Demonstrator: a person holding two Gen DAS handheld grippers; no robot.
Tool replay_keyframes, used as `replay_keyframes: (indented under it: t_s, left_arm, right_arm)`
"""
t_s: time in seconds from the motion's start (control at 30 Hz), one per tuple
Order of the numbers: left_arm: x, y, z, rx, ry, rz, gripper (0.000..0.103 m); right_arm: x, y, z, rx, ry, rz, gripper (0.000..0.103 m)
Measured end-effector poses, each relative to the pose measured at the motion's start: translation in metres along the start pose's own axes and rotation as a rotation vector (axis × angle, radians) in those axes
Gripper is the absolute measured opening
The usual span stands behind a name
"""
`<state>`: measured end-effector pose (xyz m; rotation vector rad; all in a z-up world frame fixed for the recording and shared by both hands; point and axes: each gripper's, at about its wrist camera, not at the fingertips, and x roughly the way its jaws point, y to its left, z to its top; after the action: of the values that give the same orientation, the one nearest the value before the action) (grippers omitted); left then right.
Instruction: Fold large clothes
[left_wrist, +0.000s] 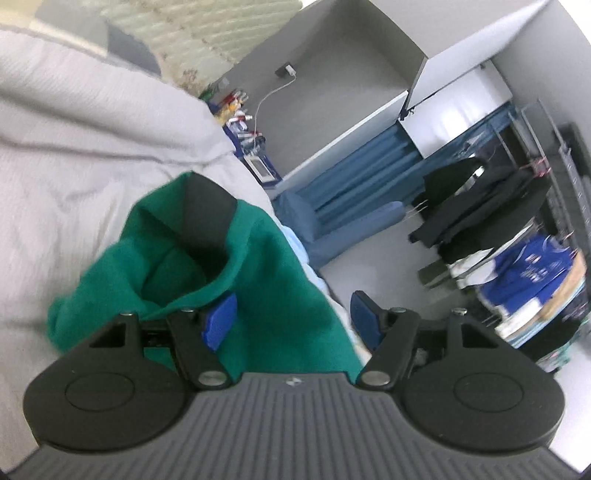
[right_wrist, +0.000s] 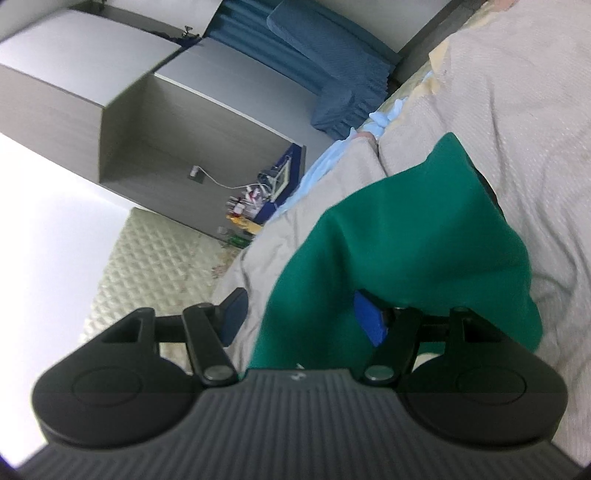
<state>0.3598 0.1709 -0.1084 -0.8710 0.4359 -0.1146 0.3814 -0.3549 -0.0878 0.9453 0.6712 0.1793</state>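
A green garment (left_wrist: 280, 288) with a black panel (left_wrist: 207, 218) lies bunched on the pale grey bed cover (left_wrist: 74, 147). My left gripper (left_wrist: 293, 321) hovers just over its near edge, blue pads wide apart and pressing on nothing; the cloth shows in the gap between them. In the right wrist view the same green garment (right_wrist: 406, 240) spreads across the bed cover (right_wrist: 517, 92), with a sliver of black at its far side. My right gripper (right_wrist: 301, 319) is open too: its right pad sits against the green cloth and its left pad is over the bare cover.
The bed's edge runs beside the garment, with light blue sheet (right_wrist: 332, 158) showing. Beyond stand a grey cabinet (right_wrist: 166, 129), a cluttered bedside stand (left_wrist: 243, 122), blue curtains (left_wrist: 369, 173), and a rack of dark and blue clothes (left_wrist: 480, 214). A quilted cream panel (right_wrist: 155, 266) is at left.
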Motion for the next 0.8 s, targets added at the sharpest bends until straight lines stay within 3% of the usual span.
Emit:
replay_keyframes:
  t_s: [0.13, 0.23, 0.43, 0.6, 0.8]
  left_arm:
    - [0.033, 0.009, 0.006, 0.106, -0.019, 0.025, 0.072]
    - [0.062, 0.012, 0.007, 0.23, -0.016, 0.089, 0.072]
    - [0.115, 0.035, 0.005, 0.35, 0.056, 0.19, 0.071]
    - [0.149, 0.06, -0.004, 0.373, 0.118, 0.233, 0.071]
    - [0.159, 0.062, -0.009, 0.405, 0.121, 0.258, 0.071]
  right_arm:
    - [0.027, 0.006, 0.008, -0.089, 0.0, -0.049, 0.067]
    - [0.051, 0.008, 0.013, -0.182, 0.005, -0.097, 0.065]
    - [0.097, 0.009, 0.004, -0.453, 0.045, -0.206, 0.064]
    - [0.122, -0.002, -0.003, -0.522, 0.079, -0.257, 0.063]
    - [0.125, -0.005, -0.008, -0.557, 0.075, -0.272, 0.063]
